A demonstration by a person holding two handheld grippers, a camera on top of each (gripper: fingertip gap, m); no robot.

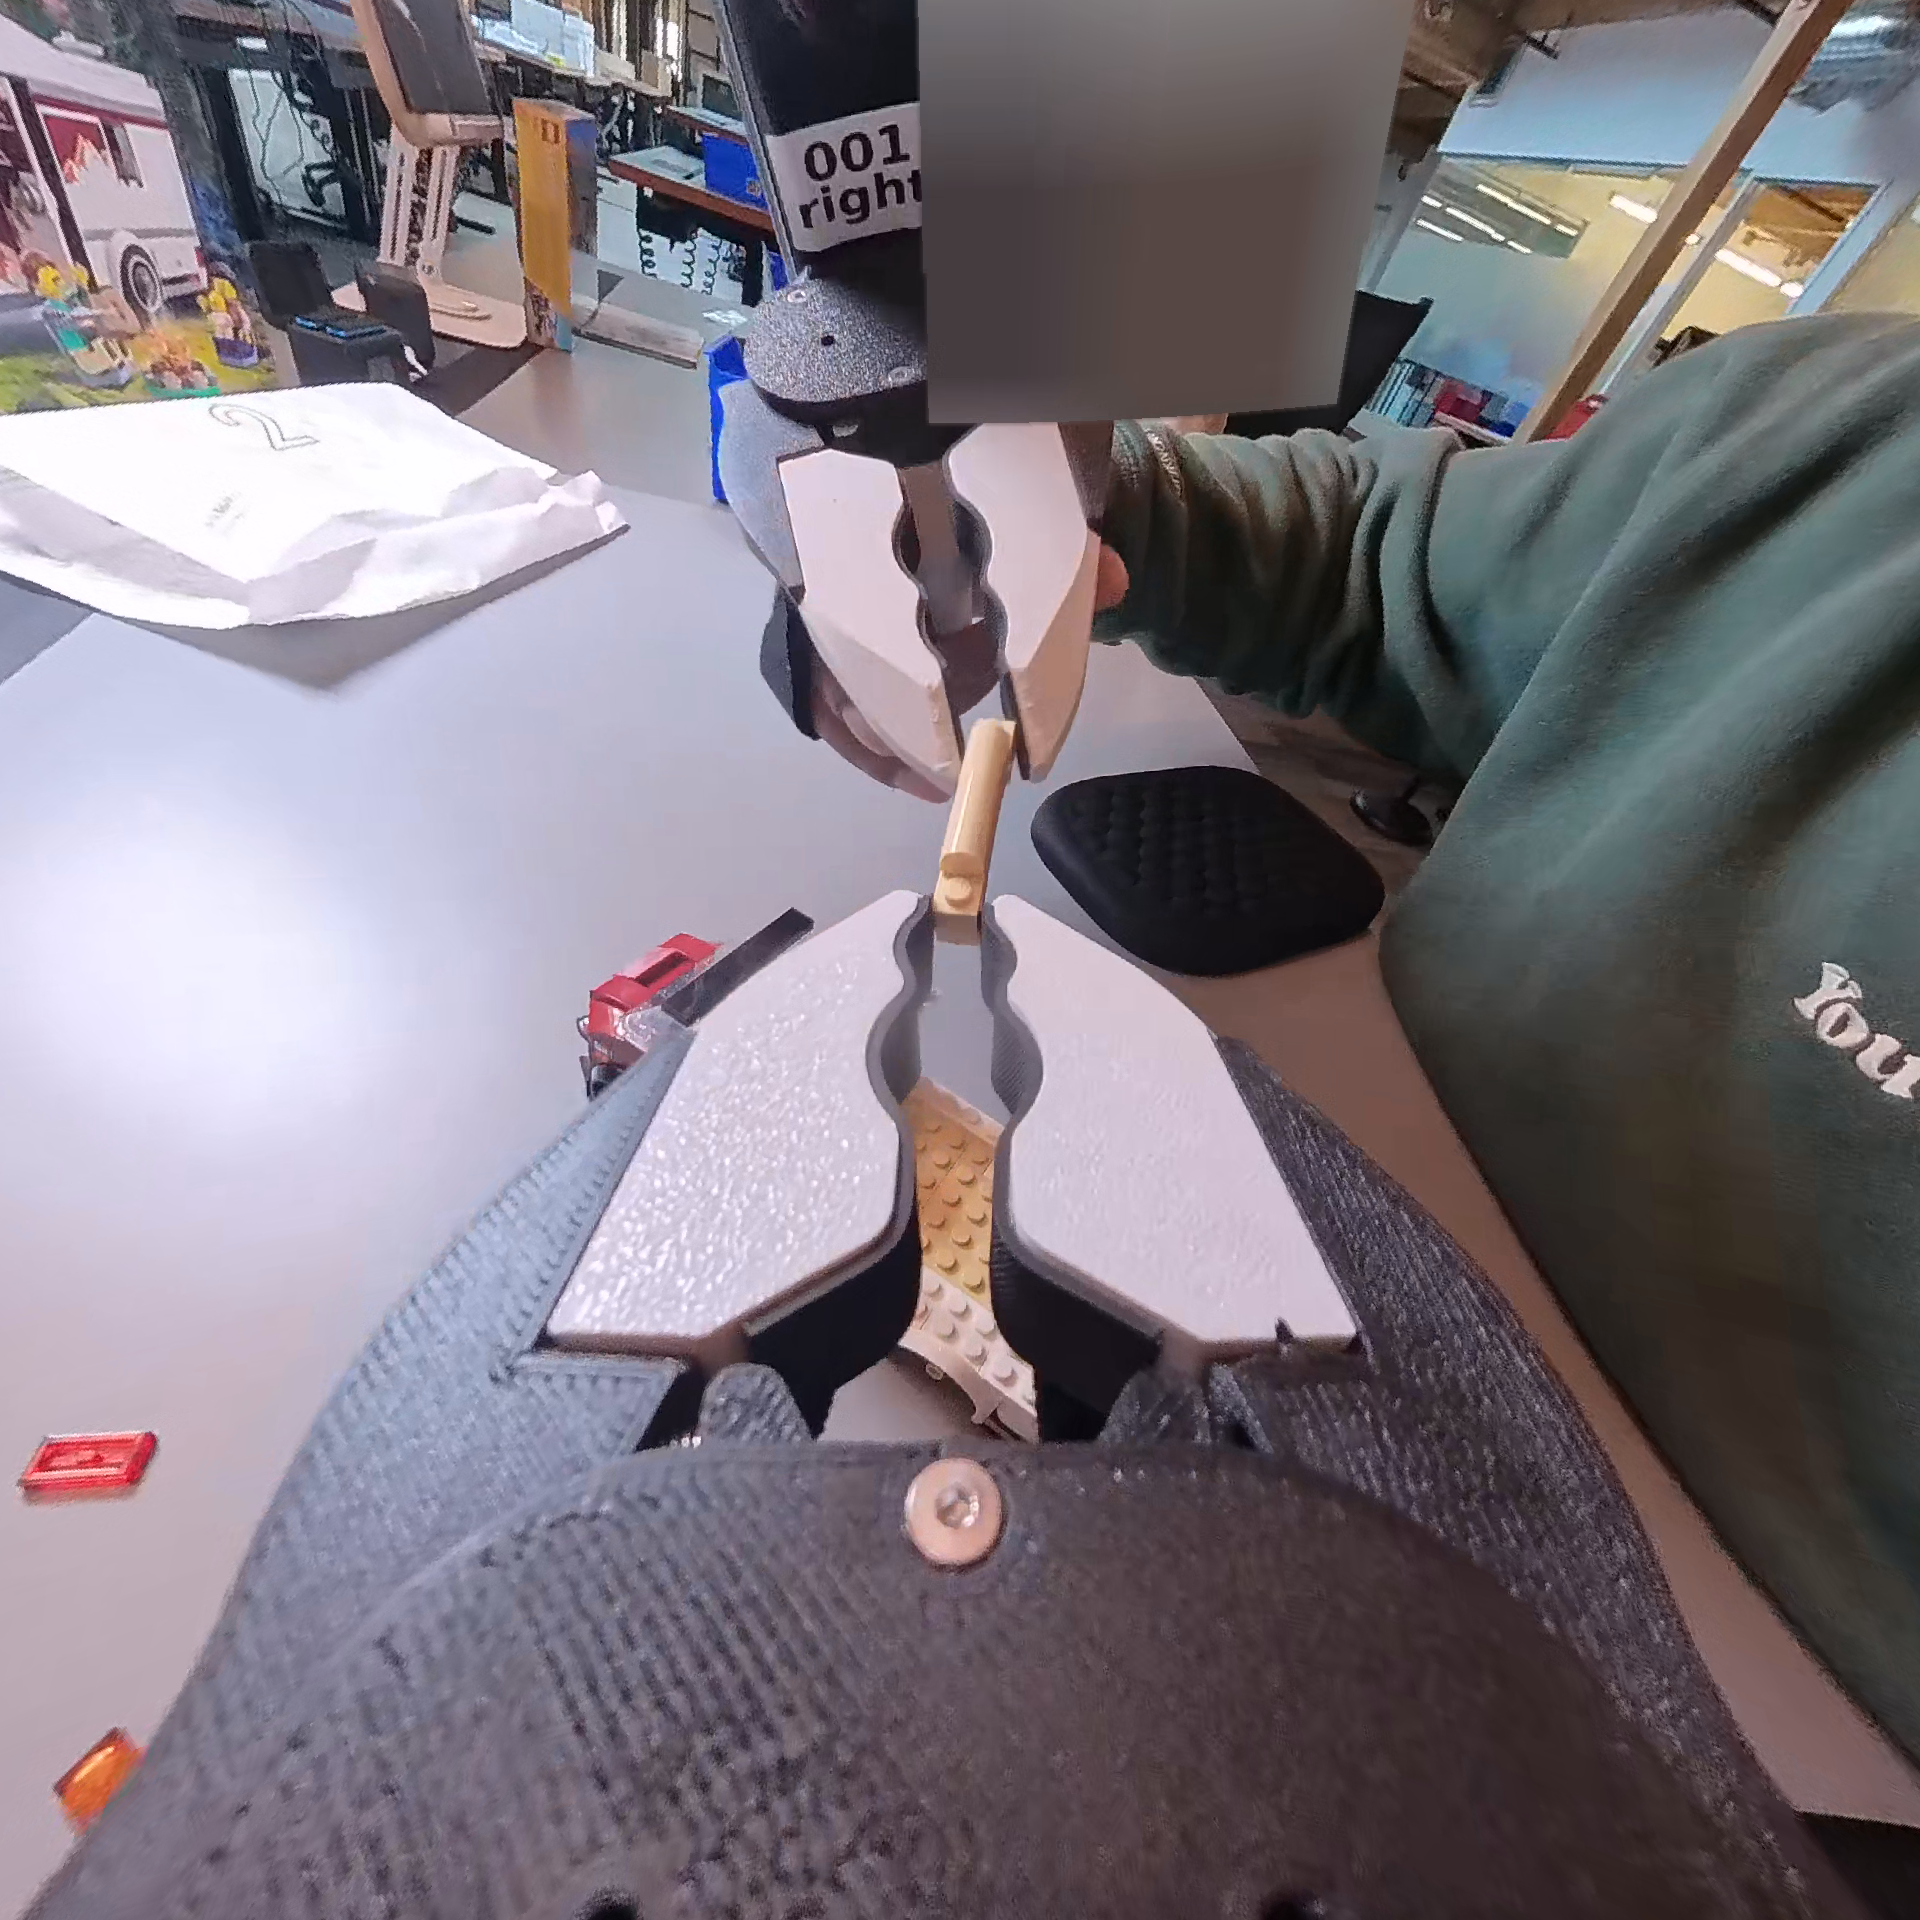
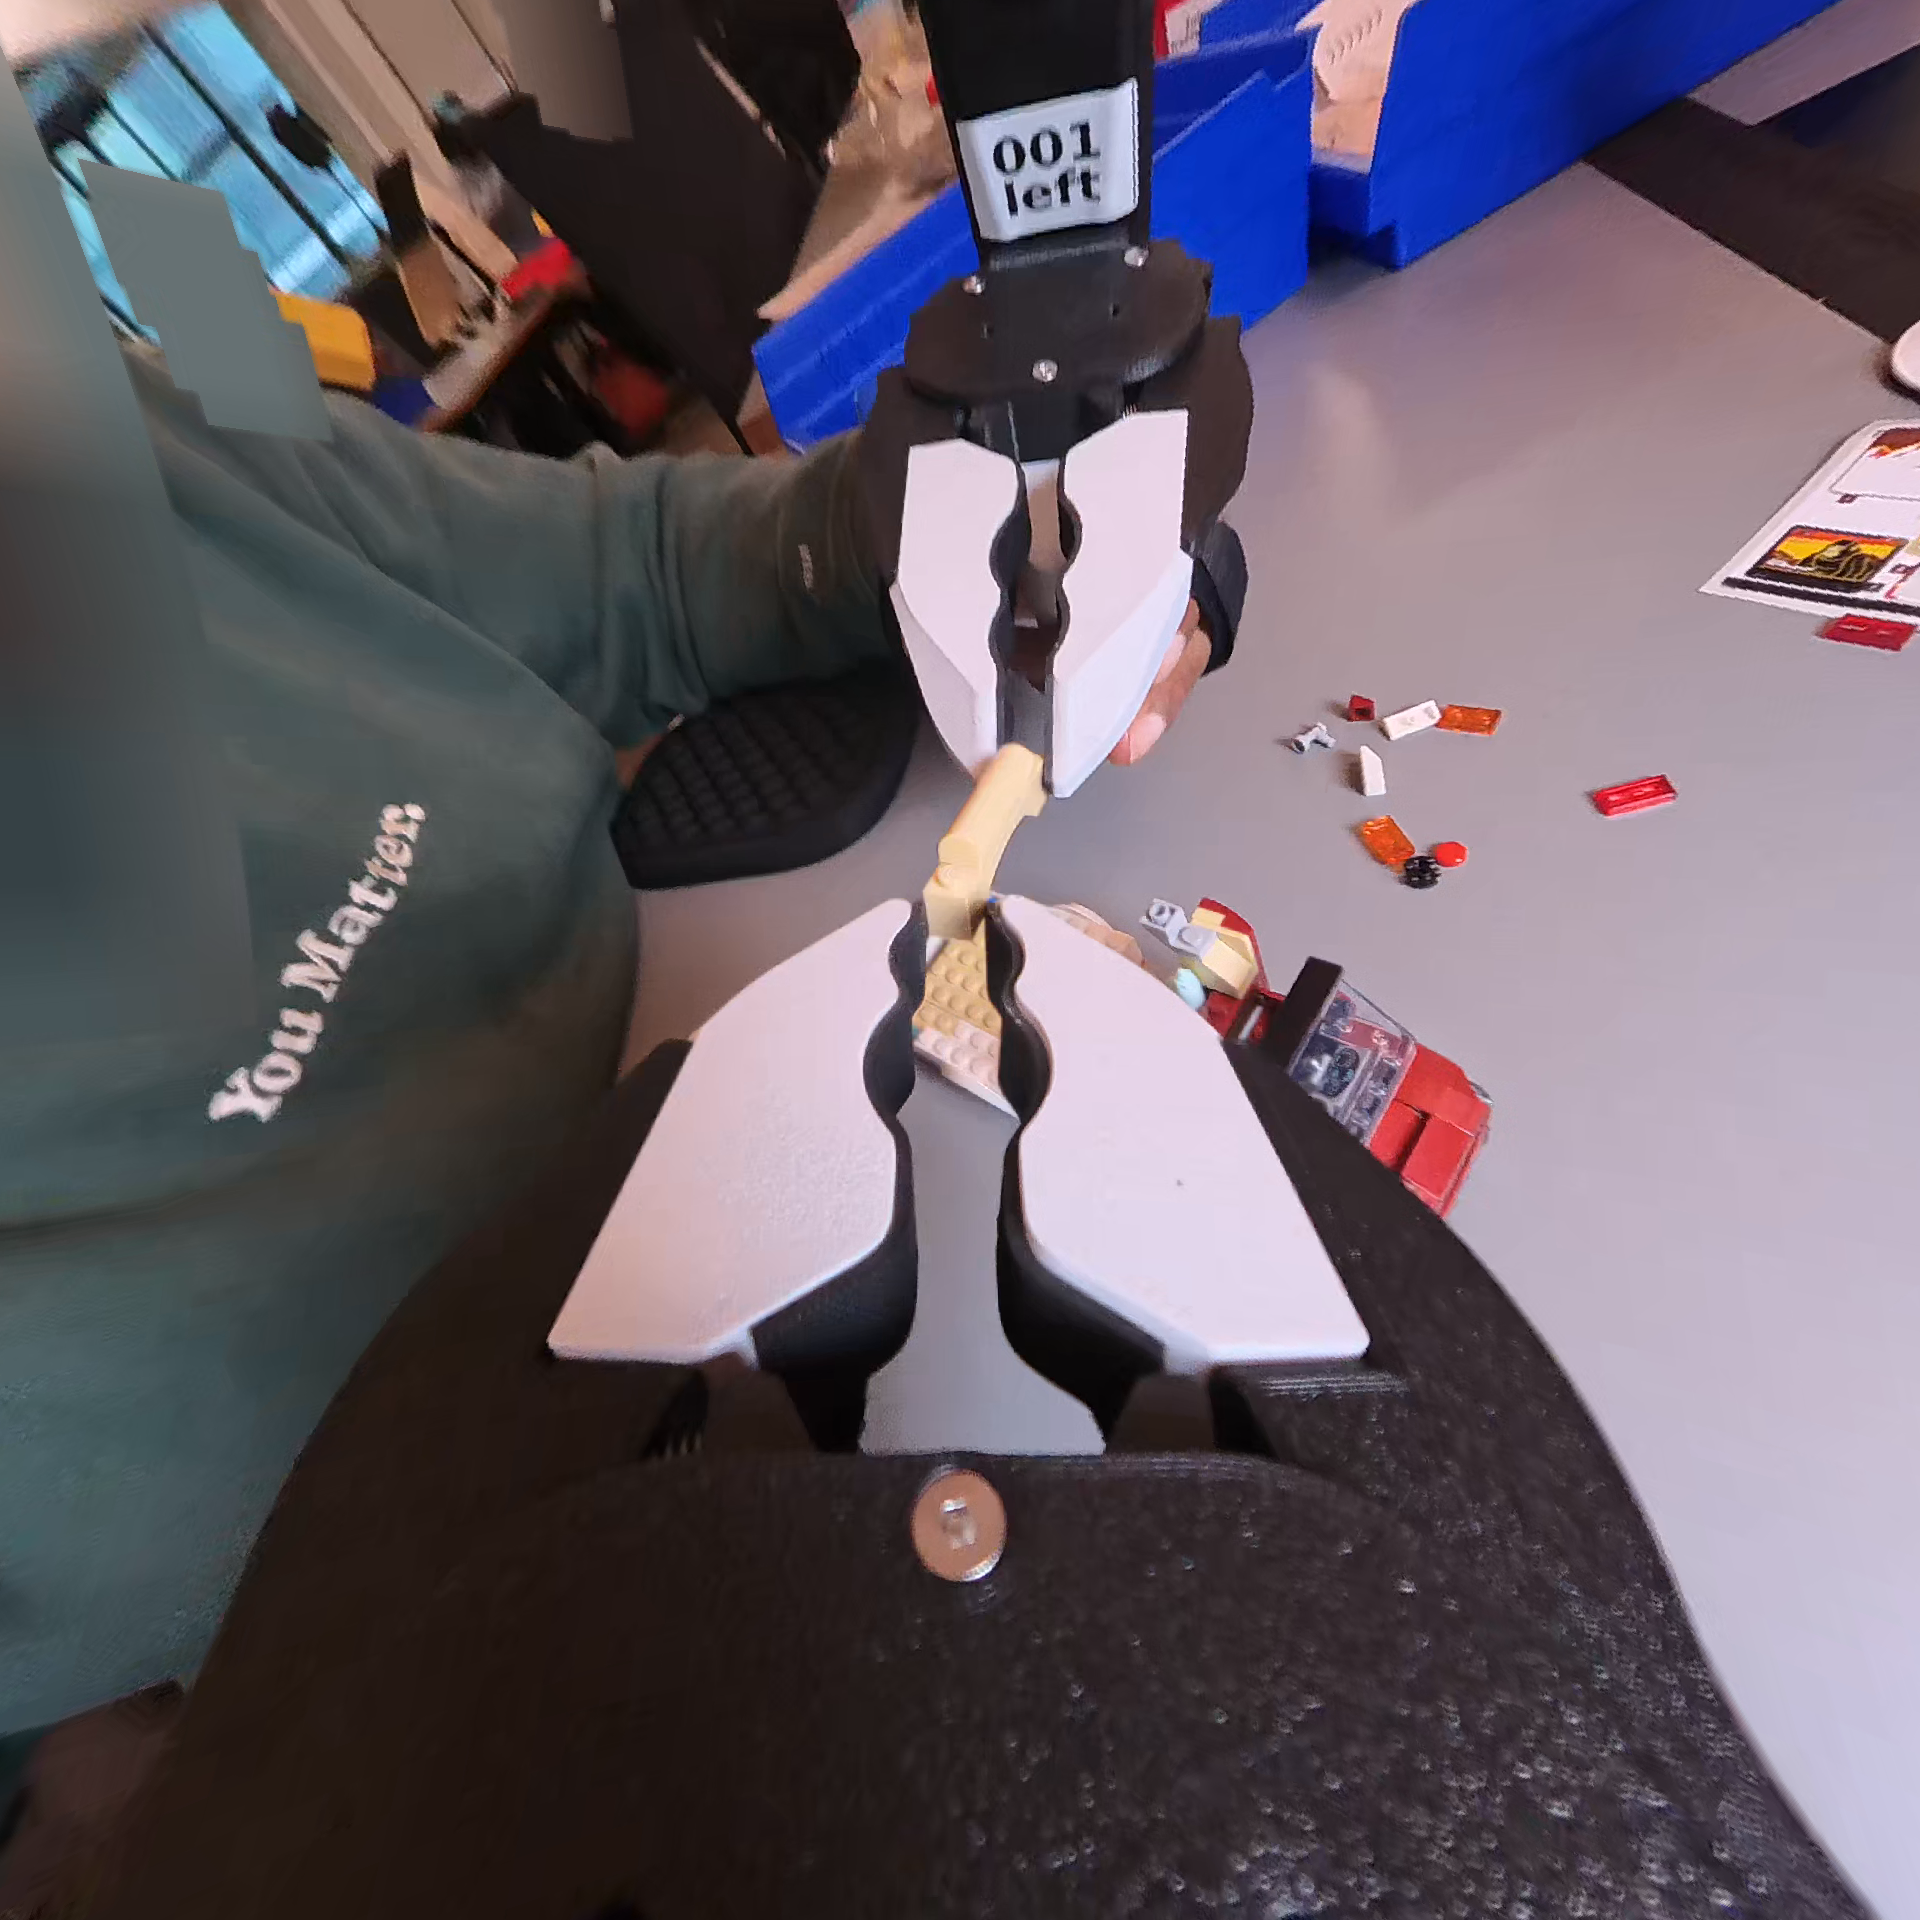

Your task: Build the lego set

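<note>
A tan lego piece (image 1: 977, 800) made of a long bar and a small studded end hangs in the air between my two grippers. My left gripper (image 1: 956, 916) is shut on its near, studded end. My right gripper (image 1: 987, 750) faces it and is shut on the far end. In the right wrist view my right gripper (image 2: 956, 914) pinches the tan piece (image 2: 982, 831) and my left gripper (image 2: 1023, 774) holds its other end. A tan and white studded plate (image 1: 951, 1195) lies on the table below; it also shows in the right wrist view (image 2: 961, 1003).
A partly built red vehicle (image 2: 1371, 1081) lies right of the plate. Loose small pieces (image 2: 1392, 842) and red tiles (image 2: 1631, 797) are scattered beyond it. A sticker sheet (image 2: 1829, 530), blue bins (image 2: 1351, 187), a white paper bag (image 1: 281, 499) and a black pad (image 1: 1205, 868) are around. A person's green sleeve (image 1: 1558, 582) reaches in.
</note>
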